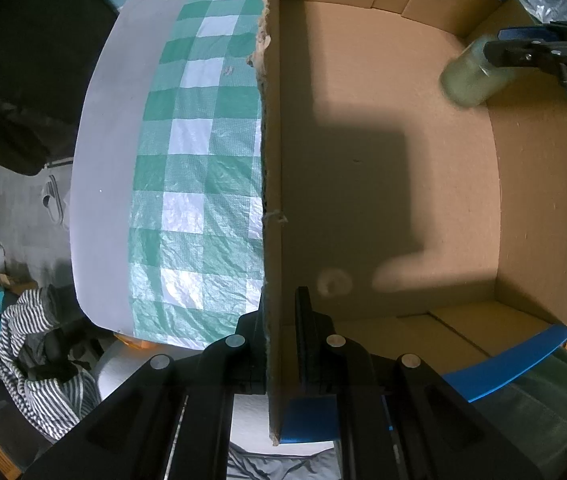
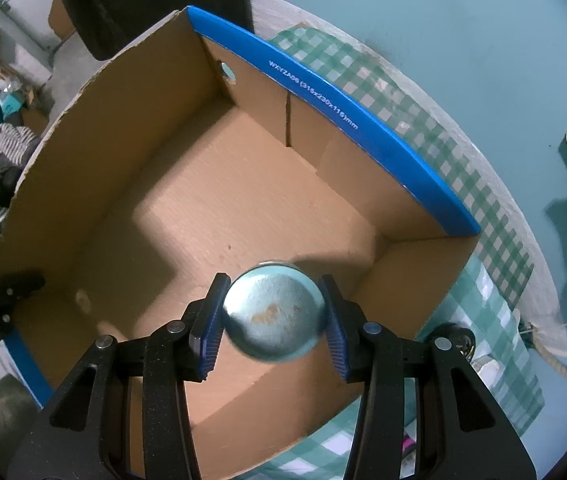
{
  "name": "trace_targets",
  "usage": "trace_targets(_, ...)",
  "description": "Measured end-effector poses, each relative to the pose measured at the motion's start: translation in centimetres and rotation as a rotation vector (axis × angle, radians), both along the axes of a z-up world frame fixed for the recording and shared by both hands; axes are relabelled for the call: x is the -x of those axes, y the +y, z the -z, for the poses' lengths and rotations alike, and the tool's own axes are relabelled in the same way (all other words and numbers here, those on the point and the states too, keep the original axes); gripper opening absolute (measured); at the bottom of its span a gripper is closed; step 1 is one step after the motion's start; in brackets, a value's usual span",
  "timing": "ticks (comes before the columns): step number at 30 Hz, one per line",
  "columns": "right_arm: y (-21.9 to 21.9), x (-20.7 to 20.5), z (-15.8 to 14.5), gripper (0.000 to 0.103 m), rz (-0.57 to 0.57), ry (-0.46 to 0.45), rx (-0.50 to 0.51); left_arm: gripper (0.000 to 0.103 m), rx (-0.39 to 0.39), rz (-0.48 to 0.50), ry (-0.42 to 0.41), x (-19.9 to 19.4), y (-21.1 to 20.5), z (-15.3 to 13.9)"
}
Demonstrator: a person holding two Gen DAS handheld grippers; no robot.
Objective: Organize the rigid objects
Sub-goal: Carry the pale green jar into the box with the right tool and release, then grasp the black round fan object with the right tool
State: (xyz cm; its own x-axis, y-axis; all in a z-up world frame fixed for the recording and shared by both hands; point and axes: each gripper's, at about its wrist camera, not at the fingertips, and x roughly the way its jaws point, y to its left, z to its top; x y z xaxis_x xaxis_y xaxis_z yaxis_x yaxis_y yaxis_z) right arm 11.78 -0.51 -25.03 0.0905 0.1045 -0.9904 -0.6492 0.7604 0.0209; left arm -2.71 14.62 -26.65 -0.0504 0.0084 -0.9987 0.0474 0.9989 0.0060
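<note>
Pointing straight down, the left gripper [image 1: 279,320] pinches the box [image 1: 403,160] wall at lower centre; the right gripper [image 2: 273,316] (also downward) clamps a jar [image 2: 274,312].

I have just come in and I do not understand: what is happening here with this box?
A person works with two hand-held tools. The left tool is clamped on one wall of the cardboard box, holding it. The right tool grips a round jar and holds it inside the box, above the bare bottom.
</note>
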Motion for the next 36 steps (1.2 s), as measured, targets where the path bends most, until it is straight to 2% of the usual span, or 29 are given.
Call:
trace_targets(7,-0.3,0.3,-0.7,0.052,0.002,-0.02,-0.003,0.009,0.001,0.005,0.002,0.1,-0.2,0.1)
trace_targets(15,-1.9,0.6,-3.7,0.065,0.028,-0.066,-0.049,0.009,0.001,0.005,0.006,0.1,-0.2,0.1)
trace_targets(25,-6.0,0.2,-7.2,0.071,0.098,-0.115,-0.088,0.009,0.004,0.005,-0.002,0.2,-0.2,-0.1)
trace_targets(30,-8.8,-0.5,-7.5,0.074,0.159,-0.12,-0.085,0.009,0.001,0.005,0.0,0.2,-0.3,0.0)
trace_targets(36,-12.9,-2.2,-6.0,0.078,0.262,-0.091,-0.07,0.009,0.001,0.006,-0.002,0.3,-0.3,0.1)
